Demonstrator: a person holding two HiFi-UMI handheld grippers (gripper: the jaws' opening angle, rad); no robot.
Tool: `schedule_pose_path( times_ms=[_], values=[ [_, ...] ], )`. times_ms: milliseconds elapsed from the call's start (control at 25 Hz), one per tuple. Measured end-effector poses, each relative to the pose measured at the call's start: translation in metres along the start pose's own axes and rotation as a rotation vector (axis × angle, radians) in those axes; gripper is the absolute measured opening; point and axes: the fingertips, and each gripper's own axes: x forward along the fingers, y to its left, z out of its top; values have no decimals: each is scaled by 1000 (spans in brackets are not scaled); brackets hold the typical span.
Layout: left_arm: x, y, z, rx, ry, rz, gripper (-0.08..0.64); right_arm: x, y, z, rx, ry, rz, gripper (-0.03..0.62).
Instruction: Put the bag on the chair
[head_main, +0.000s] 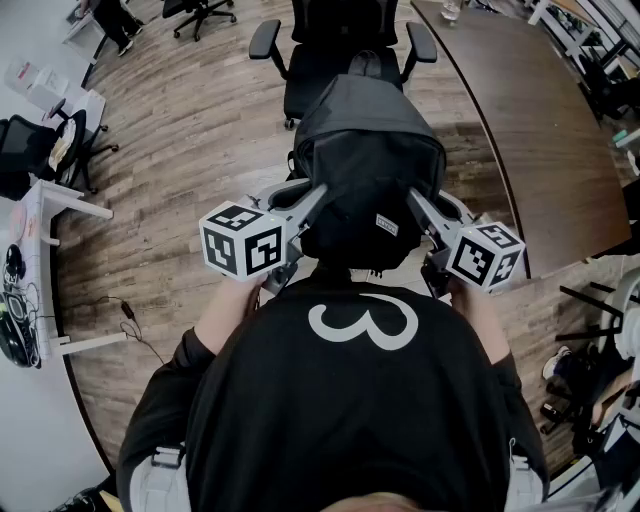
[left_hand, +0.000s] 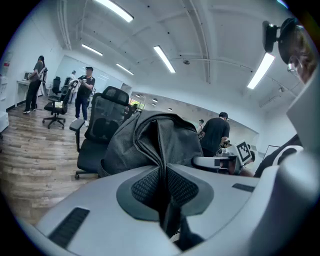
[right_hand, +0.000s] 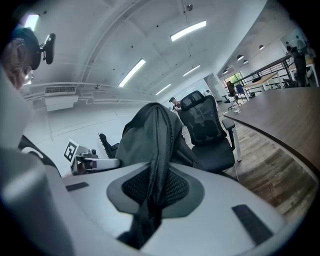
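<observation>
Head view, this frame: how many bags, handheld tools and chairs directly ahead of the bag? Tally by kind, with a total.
Black fabric backpack: 1
Handheld tools, left tool and right tool, each shut on the backpack: 2
Black office chair directly ahead of the backpack: 1
Total: 4

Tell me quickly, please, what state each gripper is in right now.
Left gripper: shut on the bag.
Right gripper: shut on the bag.
</observation>
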Motion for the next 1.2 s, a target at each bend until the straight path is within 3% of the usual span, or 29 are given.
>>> schedule_pose_path(
  times_ms=[560, 1200],
  values=[
    [19, 24, 3, -26, 23, -21, 51, 22, -17, 3, 26, 17, -18, 60],
    [103, 103, 37, -55, 123, -43, 51, 100, -94, 30, 127, 42, -81, 58]
  ],
)
